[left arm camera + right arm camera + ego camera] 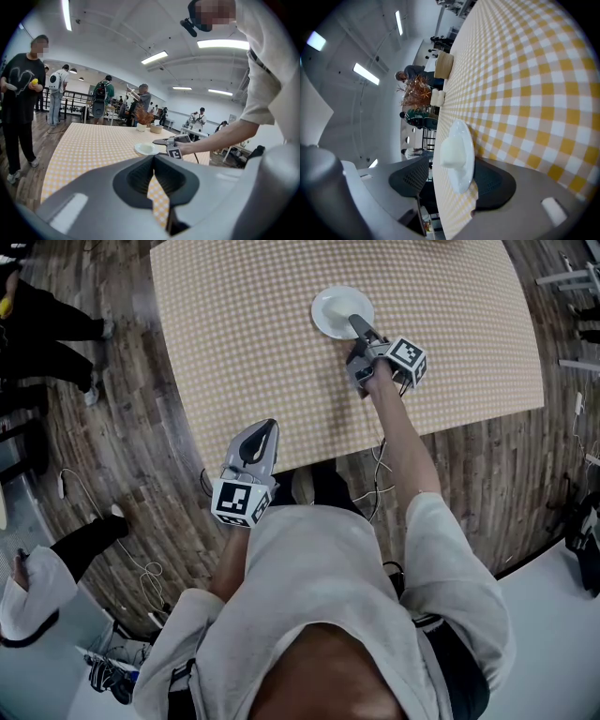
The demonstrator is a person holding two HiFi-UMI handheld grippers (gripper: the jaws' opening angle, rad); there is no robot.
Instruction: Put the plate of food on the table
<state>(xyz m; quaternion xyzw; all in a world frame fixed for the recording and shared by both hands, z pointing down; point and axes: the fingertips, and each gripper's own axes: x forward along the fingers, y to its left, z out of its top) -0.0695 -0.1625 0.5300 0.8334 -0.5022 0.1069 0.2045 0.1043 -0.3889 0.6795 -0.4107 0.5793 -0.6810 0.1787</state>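
Observation:
A white plate [337, 310] holding a pale block of food [452, 150] lies flat on the orange-checked table [234, 343]. My right gripper [361, 331] reaches over the plate's near rim. In the right gripper view the plate [461, 154] sits between the jaws of that gripper [452, 180], and the jaws stand wide; one pad is clearly apart from the plate. My left gripper [265, 430] hovers at the table's near edge, well short of the plate [146, 149], shut with nothing in it [153, 161].
A small vase of dried plants [142, 119] and a woven bowl [156, 128] stand at the table's far end. A person in black [21, 93] stands left of the table, with others farther back. Cables [375, 465] trail on the wooden floor by the near edge.

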